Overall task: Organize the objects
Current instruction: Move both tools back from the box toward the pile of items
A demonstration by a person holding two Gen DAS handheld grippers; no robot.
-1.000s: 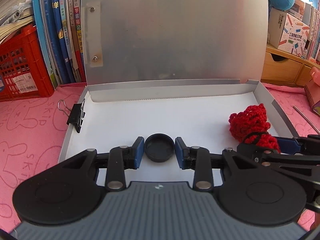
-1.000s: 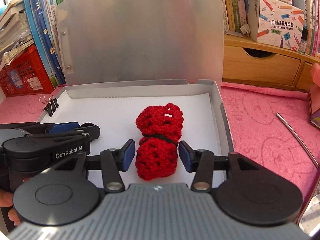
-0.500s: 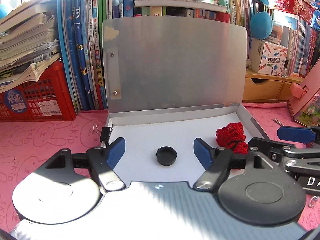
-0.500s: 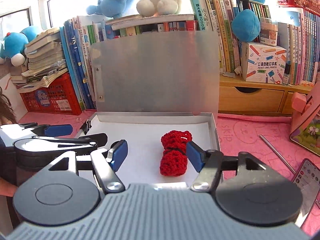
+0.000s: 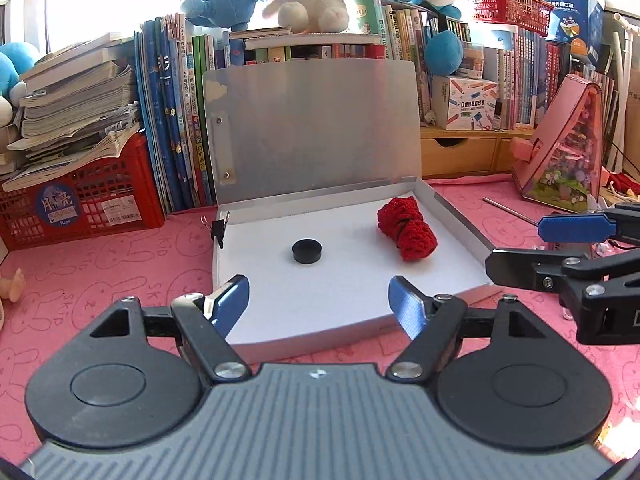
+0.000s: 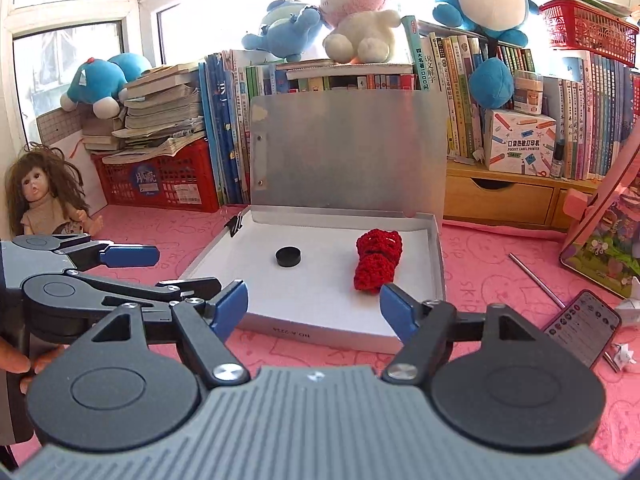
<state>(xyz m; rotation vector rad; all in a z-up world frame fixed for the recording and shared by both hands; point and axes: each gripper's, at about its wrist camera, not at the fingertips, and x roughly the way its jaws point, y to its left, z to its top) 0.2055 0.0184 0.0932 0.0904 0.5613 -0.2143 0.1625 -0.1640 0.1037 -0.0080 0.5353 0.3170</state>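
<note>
The black cap [image 5: 307, 251] and the red crochet bundle [image 5: 407, 233] lie apart on the white floor of the open file box [image 5: 460, 216], released there for storage; left tongs [image 5: 319, 304] and right tongs [image 6: 313, 307] have just been opening, spread wide, nothing between them, clear of the box.

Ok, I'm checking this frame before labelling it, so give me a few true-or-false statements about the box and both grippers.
1. The black round cap lies inside the open box. True.
2. The red crocheted bundle is clamped in the right gripper. False: it lies in the box, jaws open and clear of it.
3. The left gripper is open and empty. True.
4. The box lid is shut. False: it stands upright.
5. A binder clip sits on the box's left wall. True.
</note>
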